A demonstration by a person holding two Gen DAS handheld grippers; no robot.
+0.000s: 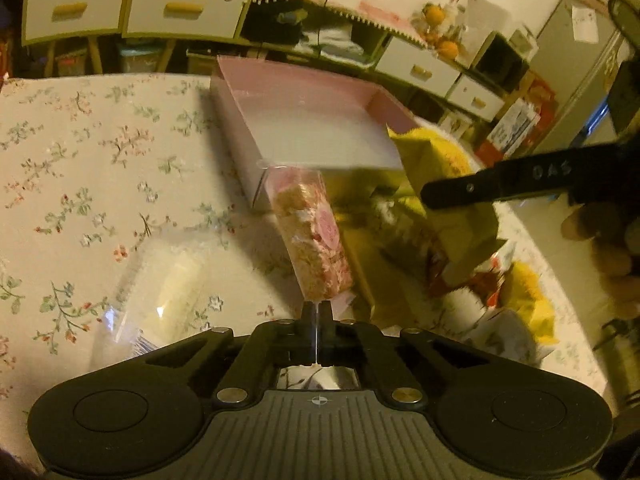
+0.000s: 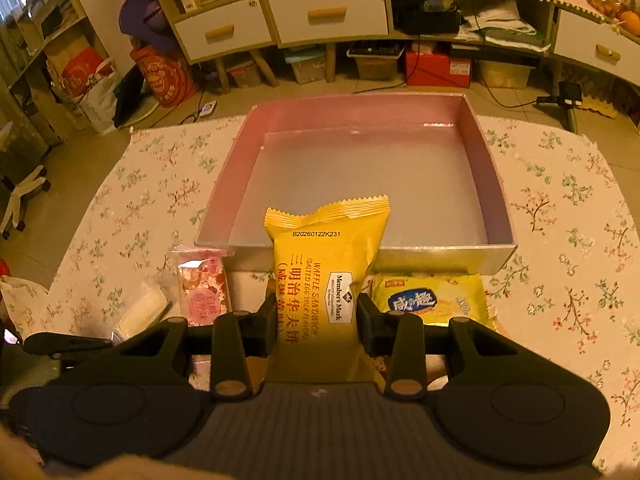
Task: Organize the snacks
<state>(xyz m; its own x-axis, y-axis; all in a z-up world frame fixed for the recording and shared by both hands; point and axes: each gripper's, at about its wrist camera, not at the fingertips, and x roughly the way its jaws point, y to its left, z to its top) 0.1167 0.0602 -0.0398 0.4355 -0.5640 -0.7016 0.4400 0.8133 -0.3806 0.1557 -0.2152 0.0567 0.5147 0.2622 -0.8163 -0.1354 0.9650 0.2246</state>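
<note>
My left gripper is shut on the edge of a clear-wrapped pink nougat bar and holds it up just before the near wall of the pink box. The bar also shows in the right wrist view. My right gripper is shut on a yellow waffle sandwich packet, held upright in front of the empty pink box. In the left wrist view one right gripper finger holds the yellow packet.
A white clear-wrapped snack lies on the floral tablecloth, also in the right wrist view. A yellow biscuit pack lies before the box. More yellow and red snack packs sit to the right. Drawers stand behind.
</note>
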